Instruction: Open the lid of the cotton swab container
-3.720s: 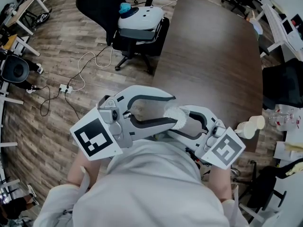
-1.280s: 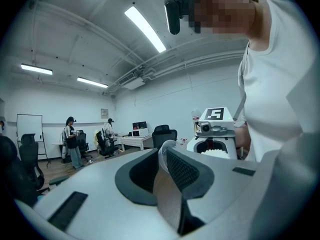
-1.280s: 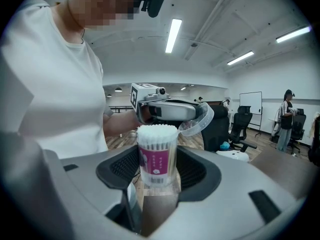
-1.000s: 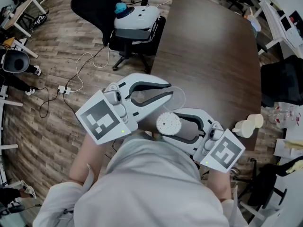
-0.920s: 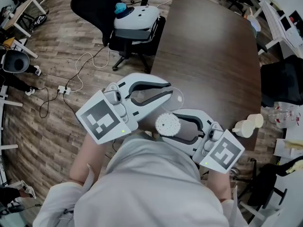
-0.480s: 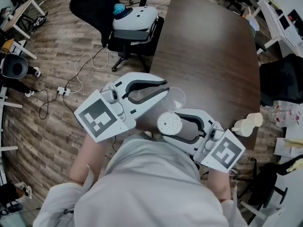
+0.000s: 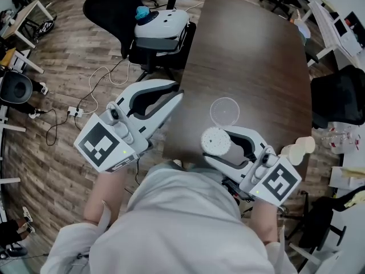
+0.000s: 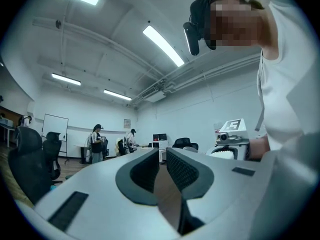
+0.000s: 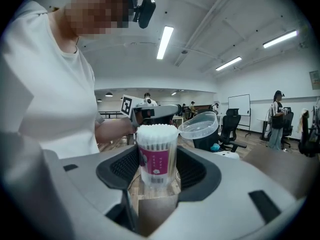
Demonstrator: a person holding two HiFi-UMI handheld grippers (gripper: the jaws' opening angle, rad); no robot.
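Just beyond the clear plastic cylinder of white cotton swabs with the pink label (image 9: 156, 151), on its side away from me, sits the clear round plastic lid (image 7: 224, 112). It is off the cylinder, apart from it, over the dark brown wooden table (image 7: 251, 50). I cannot tell whether it rests flat.

My right tongs (image 7: 219, 146) are clenched on the cylinder's wall, one pad on each side. The cylinder is upright, long axis vertical, swab heads bare at the top.

My left tongs (image 8: 162, 161) are well to the cylinder's left, past the table edge. The jaws stand a narrow slit apart, with nothing between them.

Judgement: opening looks complete. What is left is setting the cylinder down. That falls to my right tongs, which are also the nearer pair to the lid.
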